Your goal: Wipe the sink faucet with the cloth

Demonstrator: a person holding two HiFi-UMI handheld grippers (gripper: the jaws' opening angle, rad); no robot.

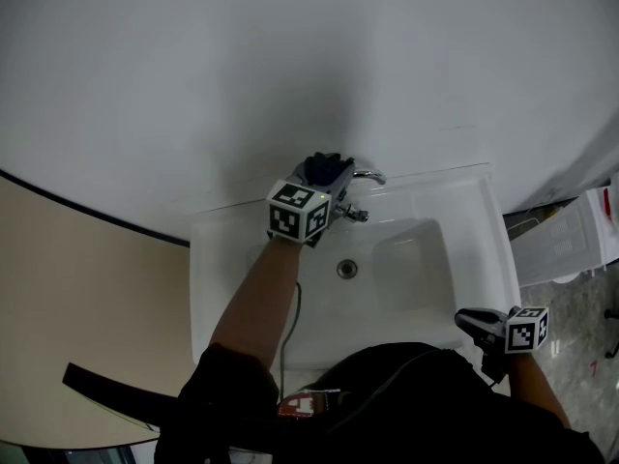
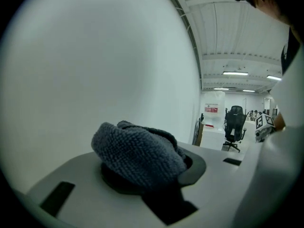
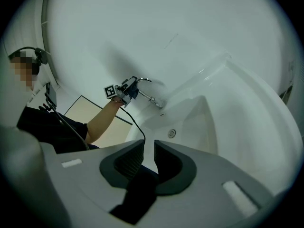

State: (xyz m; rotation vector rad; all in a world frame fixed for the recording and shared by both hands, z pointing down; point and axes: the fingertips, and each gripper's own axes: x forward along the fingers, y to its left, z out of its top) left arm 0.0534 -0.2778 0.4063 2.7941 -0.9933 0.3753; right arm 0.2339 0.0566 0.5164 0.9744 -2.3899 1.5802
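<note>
In the head view the chrome faucet (image 1: 368, 175) stands at the back rim of the white sink (image 1: 224, 259). My left gripper (image 1: 327, 170) is at the faucet's left side with a dark grey-blue cloth (image 1: 325, 167) bunched in its jaws. The left gripper view shows the cloth (image 2: 137, 152) pinched between the jaws and bulging out over them, with the wall close ahead. The right gripper view shows the faucet (image 3: 145, 80) and the left gripper (image 3: 129, 90) beside it. My right gripper (image 1: 466, 318) hangs at the sink's front right corner, its jaws (image 3: 148, 151) slightly apart with nothing between them.
The drain (image 1: 347, 269) lies in the middle of the basin. A white wall rises right behind the faucet. A pale plastic crate (image 1: 578, 242) stands on the floor to the right. A cable (image 1: 293, 315) trails from the left arm across the basin.
</note>
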